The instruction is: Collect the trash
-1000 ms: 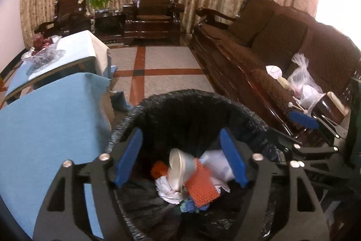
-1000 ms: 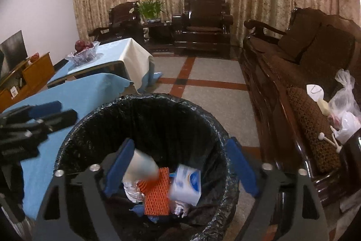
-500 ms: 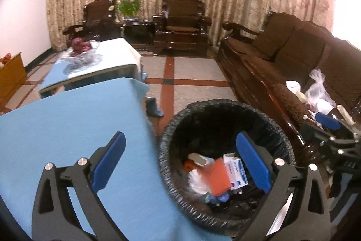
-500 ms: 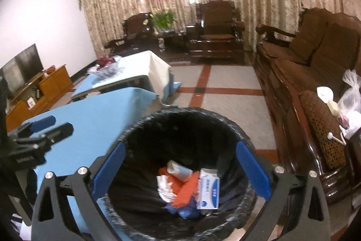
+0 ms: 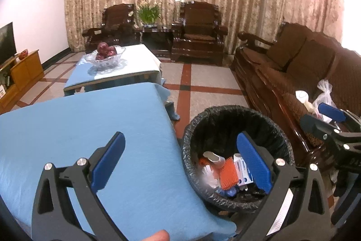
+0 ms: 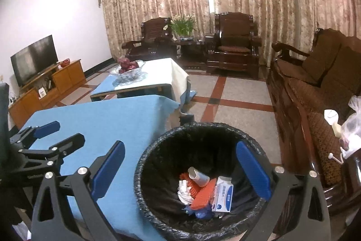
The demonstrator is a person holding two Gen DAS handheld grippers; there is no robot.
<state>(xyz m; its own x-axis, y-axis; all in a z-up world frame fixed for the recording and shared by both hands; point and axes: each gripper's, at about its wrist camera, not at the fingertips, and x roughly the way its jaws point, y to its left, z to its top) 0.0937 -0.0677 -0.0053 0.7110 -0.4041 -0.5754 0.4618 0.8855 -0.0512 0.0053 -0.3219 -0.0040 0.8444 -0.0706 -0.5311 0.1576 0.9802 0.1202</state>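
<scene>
A round bin with a black liner (image 5: 187, 146) stands on the floor beside the blue-covered table (image 5: 90, 128). Inside lie a white-and-blue box (image 5: 242, 169), an orange ridged piece (image 5: 229, 174), a pale tube (image 5: 213, 156) and crumpled white tissue. My left gripper (image 5: 180, 162) is open and holds nothing, straddling the table edge and the bin's left rim. My right gripper (image 6: 180, 169) hangs open and bare above the bin (image 6: 203, 125), over the box (image 6: 222, 194) and the tube (image 6: 198, 174). Each gripper appears in the other's view: the left gripper (image 6: 61, 134) over the table, the right gripper (image 5: 320, 119) by the sofa.
A second low table (image 5: 135, 60) carries a glass bowl of red fruit (image 5: 106, 55). A dark wooden sofa (image 5: 304, 64) with plastic bags (image 5: 325, 94) runs along the right. Armchairs and a plant stand at the back, a TV cabinet (image 6: 49, 83) at the left.
Both grippers rose and drew back from the bin, jaws spreading wider. The left one swung left over the table edge. The box and tube have settled among the trash.
</scene>
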